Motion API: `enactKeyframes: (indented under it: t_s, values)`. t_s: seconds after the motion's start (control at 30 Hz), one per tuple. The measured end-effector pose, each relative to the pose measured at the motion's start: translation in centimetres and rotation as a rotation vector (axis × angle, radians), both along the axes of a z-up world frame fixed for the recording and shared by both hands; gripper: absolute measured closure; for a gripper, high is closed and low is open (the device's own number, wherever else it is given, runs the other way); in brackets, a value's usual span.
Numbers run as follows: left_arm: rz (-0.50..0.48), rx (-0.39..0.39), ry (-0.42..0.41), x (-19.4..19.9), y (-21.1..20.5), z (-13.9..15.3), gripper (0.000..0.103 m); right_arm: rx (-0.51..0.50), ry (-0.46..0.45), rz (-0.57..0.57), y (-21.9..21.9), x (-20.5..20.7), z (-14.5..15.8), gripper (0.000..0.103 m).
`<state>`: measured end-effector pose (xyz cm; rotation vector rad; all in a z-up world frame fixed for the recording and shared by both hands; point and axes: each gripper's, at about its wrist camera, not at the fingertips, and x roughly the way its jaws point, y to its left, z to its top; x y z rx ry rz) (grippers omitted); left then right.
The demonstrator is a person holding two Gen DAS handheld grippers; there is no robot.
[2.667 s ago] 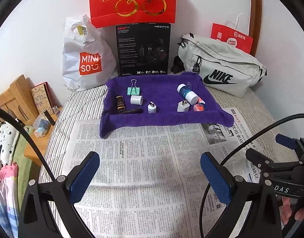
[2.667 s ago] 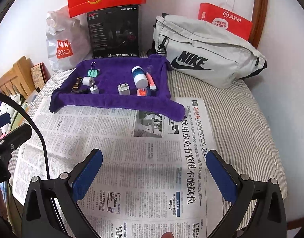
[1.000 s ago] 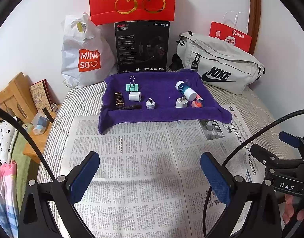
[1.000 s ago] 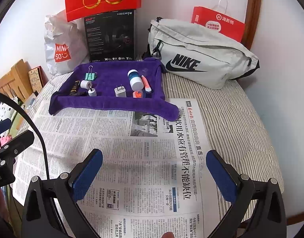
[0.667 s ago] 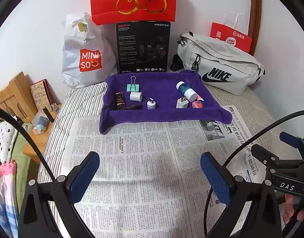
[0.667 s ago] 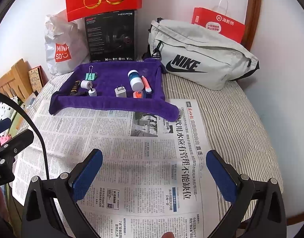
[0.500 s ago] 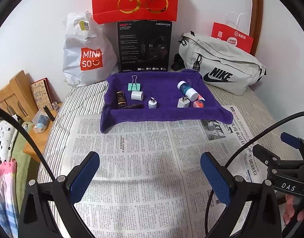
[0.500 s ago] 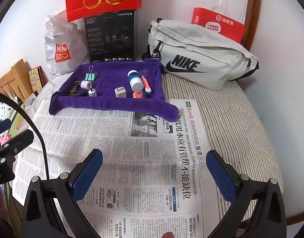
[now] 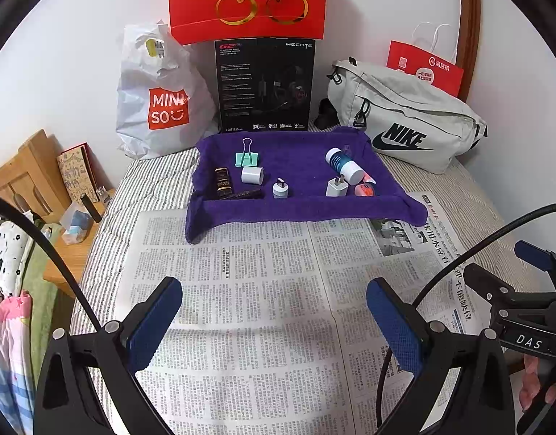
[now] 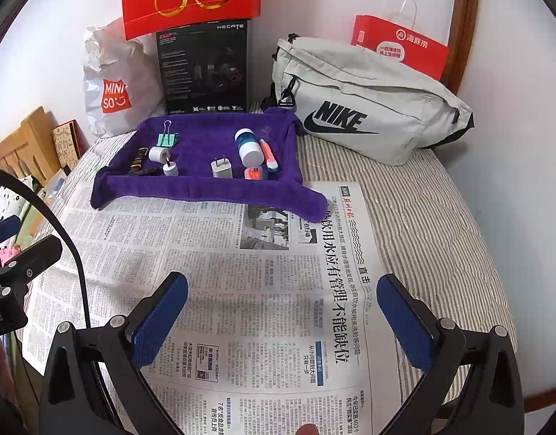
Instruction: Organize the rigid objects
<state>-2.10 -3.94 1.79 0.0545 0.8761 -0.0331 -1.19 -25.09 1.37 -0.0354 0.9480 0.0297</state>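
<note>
We hold the left gripper point(image 9: 274, 320) and right gripper point(image 10: 281, 317) over the newspaper point(image 9: 249, 290), jaws wide apart, both empty. Small items sit far on the purple towel point(image 9: 303, 206): binder clip point(image 9: 247, 158), bottle point(image 9: 343, 166), white charger point(image 9: 336, 186), possibly a lip balm point(image 10: 269, 155).

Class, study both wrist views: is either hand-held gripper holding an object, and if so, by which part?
Nothing is held. The left hand-held gripper and right hand-held gripper are both open above the newspaper.
</note>
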Motion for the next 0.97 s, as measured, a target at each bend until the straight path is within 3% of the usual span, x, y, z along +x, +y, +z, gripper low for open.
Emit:
enactKeyframes:
  t_s: [0.97]
  values:
    - [-0.018, 0.013, -0.026, -0.5, 0.05, 0.19, 0.0, -0.002, 0.003, 0.01, 0.3, -0.2, 0.0, 0.0]
